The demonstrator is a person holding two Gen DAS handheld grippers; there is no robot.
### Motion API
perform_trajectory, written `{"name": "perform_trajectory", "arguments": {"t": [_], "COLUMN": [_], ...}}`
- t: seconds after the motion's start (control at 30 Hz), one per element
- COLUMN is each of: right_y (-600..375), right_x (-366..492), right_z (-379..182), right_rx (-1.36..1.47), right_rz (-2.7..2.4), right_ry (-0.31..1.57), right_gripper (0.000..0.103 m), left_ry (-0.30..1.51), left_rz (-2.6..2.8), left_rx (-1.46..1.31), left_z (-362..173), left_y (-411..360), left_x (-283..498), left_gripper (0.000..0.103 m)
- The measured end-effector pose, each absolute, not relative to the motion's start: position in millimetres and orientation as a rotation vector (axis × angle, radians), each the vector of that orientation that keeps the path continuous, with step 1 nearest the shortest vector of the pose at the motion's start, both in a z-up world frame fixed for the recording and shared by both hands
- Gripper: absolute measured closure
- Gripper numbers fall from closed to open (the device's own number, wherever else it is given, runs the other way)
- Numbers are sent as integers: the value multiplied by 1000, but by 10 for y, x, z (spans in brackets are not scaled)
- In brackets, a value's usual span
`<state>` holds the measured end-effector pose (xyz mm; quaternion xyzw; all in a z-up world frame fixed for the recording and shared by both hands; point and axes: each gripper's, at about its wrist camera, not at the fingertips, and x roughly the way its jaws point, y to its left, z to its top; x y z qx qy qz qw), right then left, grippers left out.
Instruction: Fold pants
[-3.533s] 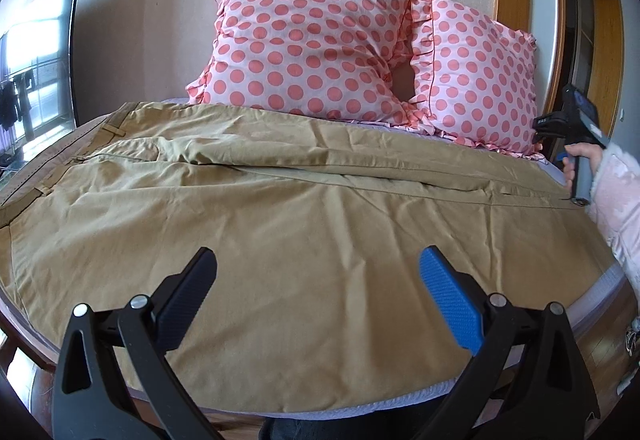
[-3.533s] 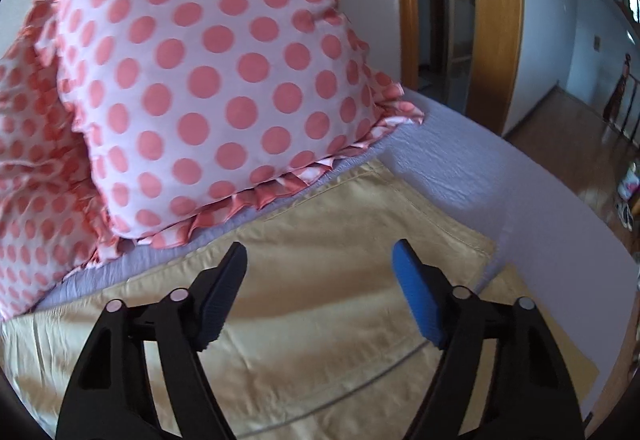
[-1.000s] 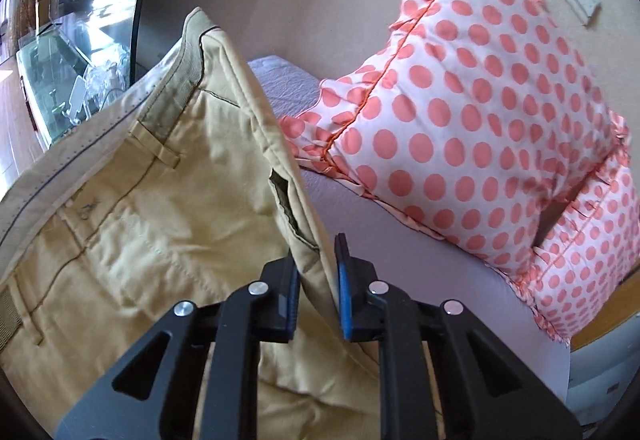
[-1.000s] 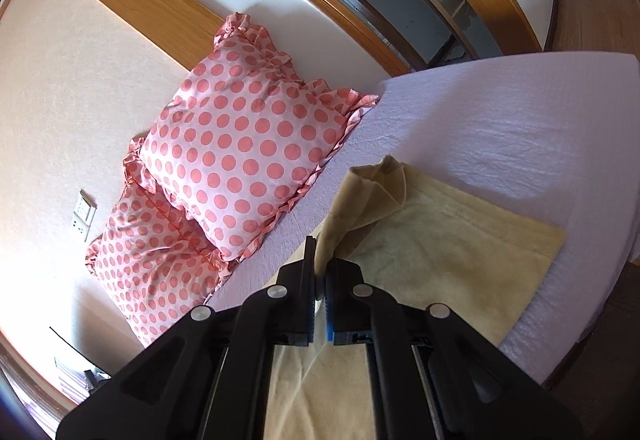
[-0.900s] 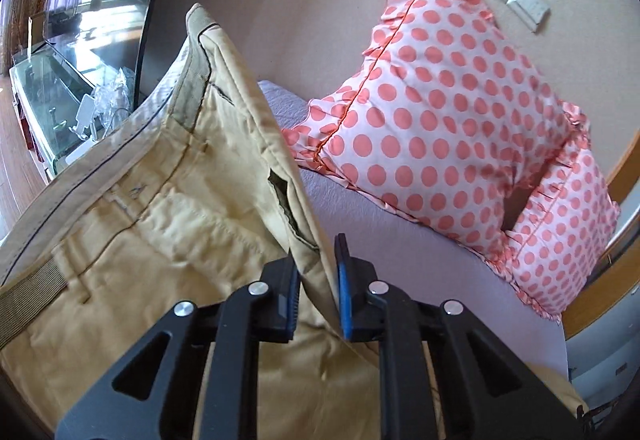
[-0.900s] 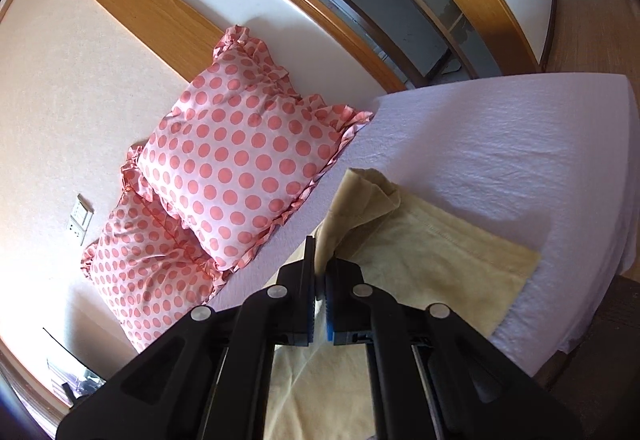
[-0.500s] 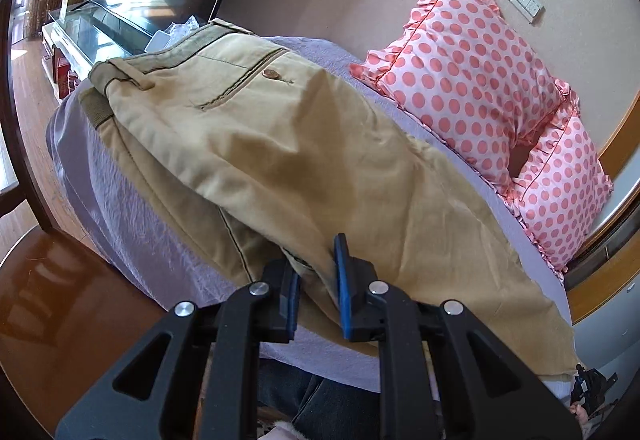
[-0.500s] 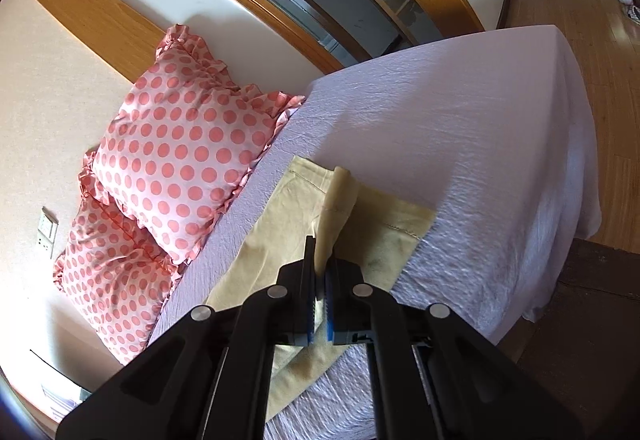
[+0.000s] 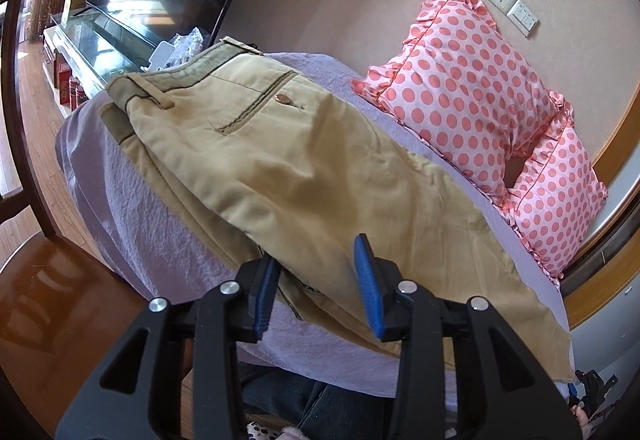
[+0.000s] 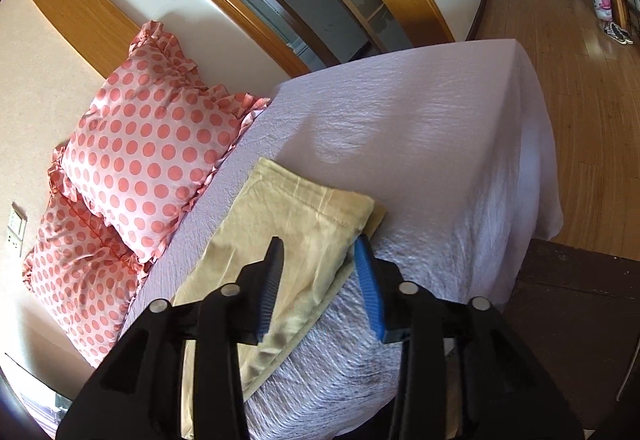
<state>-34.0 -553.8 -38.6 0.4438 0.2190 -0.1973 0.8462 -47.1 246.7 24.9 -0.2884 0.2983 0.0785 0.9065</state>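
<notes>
Both my jaws have opened since half a second ago and released the pants. My left gripper and right gripper hover above them. Pants lie folded lengthwise on the bed, beside the pillows.

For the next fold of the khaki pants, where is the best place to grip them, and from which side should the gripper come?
Probably the hem end of the pants: the stacked leg edges lie flat there near the bed edge. The open right gripper could come from the near side, low, pinching both layers. The waistband is thicker, so it is better as the fixed end.
</notes>
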Motion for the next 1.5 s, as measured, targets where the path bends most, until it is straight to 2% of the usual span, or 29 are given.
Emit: {"name": "perform_trajectory", "arguments": {"t": [0.07, 0.27, 0.37, 0.4, 0.57, 0.8, 0.97, 1.07, 1.1, 1.13, 1.17, 1.2, 1.23, 1.33, 1.5], "right_y": [-5554, -5383, -5278, -5258, -4976, -3334, -1718, -1056, -970, -938, -946, -968, -1021, -1215, -1207], "right_x": [-344, -283, -242, -212, -40, 523, 707, 620, 541, 460, 387, 363, 338, 432, 711], "right_z": [-405, -428, -461, -476, -148, 670, 492, 200, 155, 150, 176, 231, 286, 356, 86], "right_rx": [940, 902, 862, 860, 778, 568, 344, 133, 96, 69, 53, 48, 57, 132, 154], "right_rz": [-414, -333, -312, -292, -188, 381, 768, 851, 863, 877, 882, 875, 869, 824, 732], "right_ry": [446, 446, 434, 431, 345, 296, 510, 698, 712, 702, 676, 646, 611, 589, 716], "right_gripper": [63, 64, 80, 93, 96, 96, 96, 91, 84, 67, 56, 37, 29, 29, 29], "left_ry": [593, 562, 566, 567, 544, 525, 519, 522, 521, 517, 515, 514, 514, 519, 542], "left_rz": [198, 234, 215, 204, 157, 120, 82, 51, 38, 28, 18, 8, 0, 4, 52], "left_rx": [-608, -687, -709, -714, -742, -769, -787, -792, -788, -780, -771, -765, -761, -756, -785], "left_z": [254, 163, 98, 86, 56, 48, 19, -5, -6, -4, -1, 2, 3, -7, -54], "left_y": [2534, 2730, 2732, 2722, 2697, 2605, 2549, 2535, 2538, 2534, 2527, 2518, 2509, 2486, 2536], "left_x": [-543, -694, -708, -704, -708, -708, -703, -694, -692, -688, -681, -667, -649, -587, -485], "left_gripper": [53, 51, 50, 49, 42, 33, 30, 29, 29, 29, 29, 28, 28, 27, 27]}}
